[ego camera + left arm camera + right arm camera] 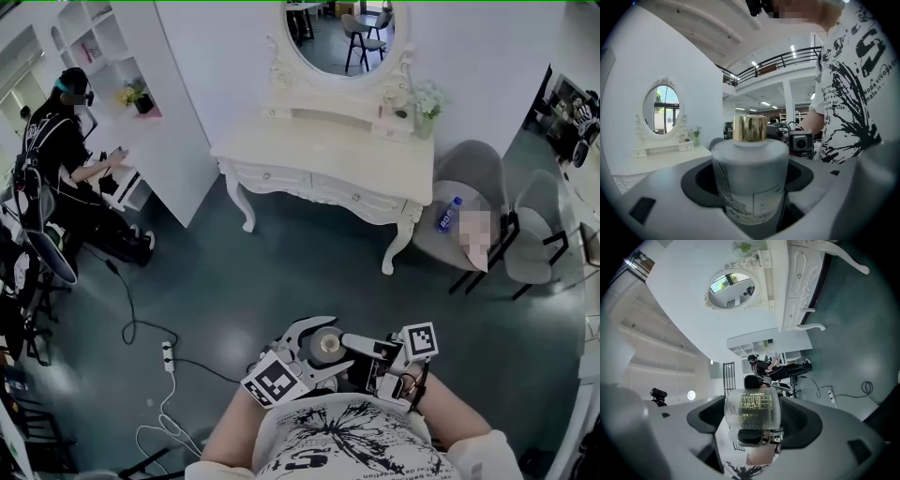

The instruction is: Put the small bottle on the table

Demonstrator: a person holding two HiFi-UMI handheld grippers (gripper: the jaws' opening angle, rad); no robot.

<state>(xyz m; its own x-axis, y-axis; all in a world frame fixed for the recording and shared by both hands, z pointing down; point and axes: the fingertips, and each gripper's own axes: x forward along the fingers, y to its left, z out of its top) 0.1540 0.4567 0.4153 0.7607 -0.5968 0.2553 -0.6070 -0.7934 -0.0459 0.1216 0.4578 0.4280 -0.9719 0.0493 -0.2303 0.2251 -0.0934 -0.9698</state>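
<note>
Head view first: got the small bottle point(326, 345) up at chest height, tight against the body, clamped upright in the left gripper point(317, 350) and met from the opposite side by the right gripper point(351, 349). Looks like a two-sided hold to keep it steady, or maybe a hand-off, can't say which. Nowhere near the white dressing table point(328, 155) yet, well apart from it across open floor.

Left gripper view: squeezing the frosted body low down, with the gold cap point(749, 128) poking up above the jaws. Makes sense, grabbing the fat part and not the cap, so less chance of tipping. Also spotting the other gripper's camera point(801, 141) right behind the bottle, plus the oval mirror point(662, 111) off to the left.

Right gripper view: same bottle dead centre between these jaws too, printed label facing in. Looks pinched on both sides, so calling it grasped here as well. Also seeing a seated person point(764, 366) further back.

Guessing at what's left: walk over, lower it upright onto a bare bit of tabletop, steer clear of the flower vase point(427, 105) at the right end
</note>
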